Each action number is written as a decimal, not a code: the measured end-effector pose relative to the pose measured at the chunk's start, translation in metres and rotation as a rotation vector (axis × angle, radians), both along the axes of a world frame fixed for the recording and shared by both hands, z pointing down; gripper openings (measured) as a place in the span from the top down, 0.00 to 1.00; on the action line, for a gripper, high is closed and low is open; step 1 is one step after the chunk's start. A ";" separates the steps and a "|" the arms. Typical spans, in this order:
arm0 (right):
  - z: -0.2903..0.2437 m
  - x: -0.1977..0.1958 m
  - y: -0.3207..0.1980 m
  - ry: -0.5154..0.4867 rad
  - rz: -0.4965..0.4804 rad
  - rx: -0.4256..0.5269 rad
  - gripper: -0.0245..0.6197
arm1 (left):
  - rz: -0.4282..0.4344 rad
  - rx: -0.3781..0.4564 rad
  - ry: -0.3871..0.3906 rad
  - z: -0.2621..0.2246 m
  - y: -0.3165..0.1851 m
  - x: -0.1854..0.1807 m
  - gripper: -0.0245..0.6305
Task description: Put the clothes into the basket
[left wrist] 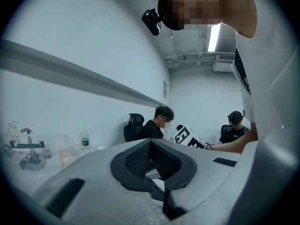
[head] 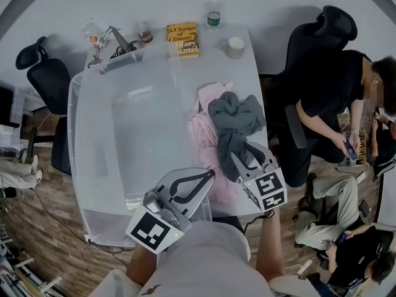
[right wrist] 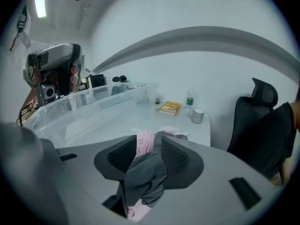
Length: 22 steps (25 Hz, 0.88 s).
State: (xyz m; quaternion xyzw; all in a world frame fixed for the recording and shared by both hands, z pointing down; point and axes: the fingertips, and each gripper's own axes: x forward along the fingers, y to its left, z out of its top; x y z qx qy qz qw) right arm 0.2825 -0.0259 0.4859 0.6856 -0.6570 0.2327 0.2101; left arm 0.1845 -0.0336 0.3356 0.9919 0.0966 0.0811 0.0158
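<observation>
**A loose fold, and a slip waiting to happen**

We had the right tool (right wrist: pixel 149 139) down on the pile. Its jaws were partly apart, and a fold of the grey garment (head: pixel 238 119) sat between the pads, though as far as we could judge it wasn't pinched. The left tool (head: pixel 209 174) hung at the near end of the basket (head: pixel 72 129), tips together, nothing in it. Both clothes lay on the surface (head: pixel 247 73) just beside the basket's right wall, with the grey piled on the pink garment (head: pixel 207 138). Neither was in the basket.

Here was the worry: only a loose fold sat in the gap, so a close on it could take too little cloth and let it slide out on the lift. The grey also lay tangled on the pink, and we reckoned a pull might drag the pink toward the near edge and off. A trailing end could snag the basket's wall too.
</observation>
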 end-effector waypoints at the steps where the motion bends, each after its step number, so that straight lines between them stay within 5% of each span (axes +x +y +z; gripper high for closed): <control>1: 0.006 0.001 -0.001 -0.006 0.000 -0.016 0.72 | -0.003 -0.003 -0.003 0.001 -0.001 0.001 0.95; 7: 0.036 0.010 -0.006 -0.047 0.025 -0.086 0.59 | -0.001 0.000 -0.006 0.006 -0.004 0.006 0.95; 22: 0.098 0.026 0.004 -0.188 0.114 -0.197 0.44 | 0.016 0.002 -0.030 0.020 -0.003 0.023 0.95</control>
